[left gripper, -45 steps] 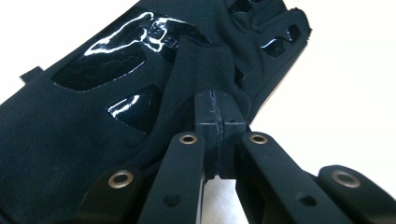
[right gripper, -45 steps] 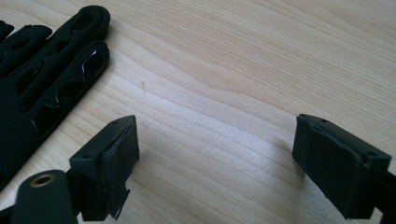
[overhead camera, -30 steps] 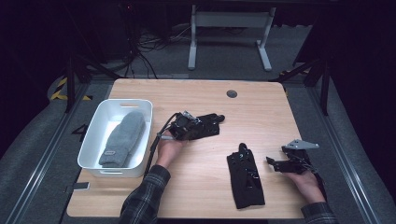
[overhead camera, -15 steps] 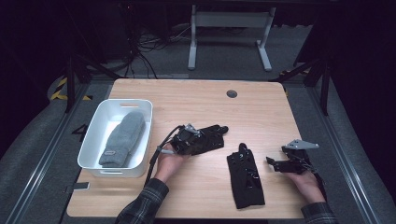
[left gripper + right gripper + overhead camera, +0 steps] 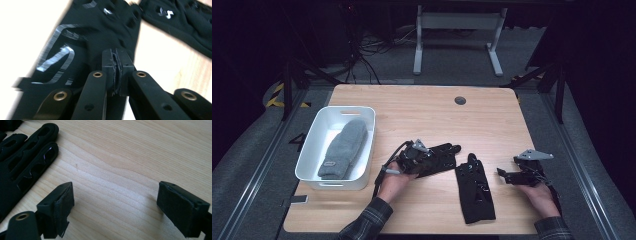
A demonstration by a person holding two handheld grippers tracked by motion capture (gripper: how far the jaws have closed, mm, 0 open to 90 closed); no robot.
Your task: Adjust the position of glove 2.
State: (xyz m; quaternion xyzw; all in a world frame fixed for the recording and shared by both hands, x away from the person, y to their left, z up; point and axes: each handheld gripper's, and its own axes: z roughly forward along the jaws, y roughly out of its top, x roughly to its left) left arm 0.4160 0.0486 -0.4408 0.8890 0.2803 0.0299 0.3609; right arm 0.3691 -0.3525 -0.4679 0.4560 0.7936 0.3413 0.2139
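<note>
Two black gloves lie on the wooden table (image 5: 412, 110). My left gripper (image 5: 432, 159) (image 5: 115, 53) is shut on the cuff end of one black glove (image 5: 444, 155) (image 5: 75, 37), whose fabric is pinched between the pads while its fingers point right. The second black glove (image 5: 474, 190) (image 5: 180, 17) (image 5: 20, 165) lies flat just to its right, fingers pointing away from me. Farther right, my right gripper (image 5: 503, 173) (image 5: 115, 202) hovers low over bare wood. It is open, with nothing between its pads.
A white tub (image 5: 307, 170) at the left of the table holds a grey mitten (image 5: 343, 148). A dark round grommet (image 5: 460, 100) sits near the far edge. Bare wood stretches across the far half and between the second glove and my right gripper.
My left gripper has drawn the held black glove toward the near edge and slightly right, closer to the second glove. The right gripper has stayed where it was.
</note>
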